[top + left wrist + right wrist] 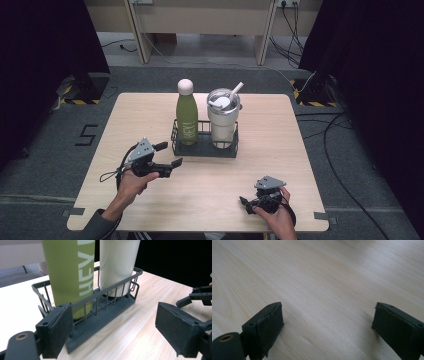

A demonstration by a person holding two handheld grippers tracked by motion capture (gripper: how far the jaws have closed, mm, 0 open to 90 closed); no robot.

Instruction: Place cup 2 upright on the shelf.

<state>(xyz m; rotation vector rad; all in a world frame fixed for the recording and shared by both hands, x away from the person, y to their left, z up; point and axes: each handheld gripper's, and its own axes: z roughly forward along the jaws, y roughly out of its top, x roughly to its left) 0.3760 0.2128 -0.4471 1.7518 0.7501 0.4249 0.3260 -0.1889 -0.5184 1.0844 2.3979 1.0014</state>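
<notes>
Beside the wire rack (204,148), the left claw (169,154) gapes wide, empty.

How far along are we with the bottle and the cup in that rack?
Done: nothing visibly; the green bottle and the white tumbler both stand upright in the black wire rack. In hand: nothing; the left gripper is open near the rack, the right gripper open over bare table. Any grasp is still left.

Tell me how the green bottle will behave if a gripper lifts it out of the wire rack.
The green bottle looks rigid, so it should not flex. Its smooth, tall body may slip between the pads. Standing well above the low wire rack, it could tip against the white tumbler if nudged sideways.
</notes>
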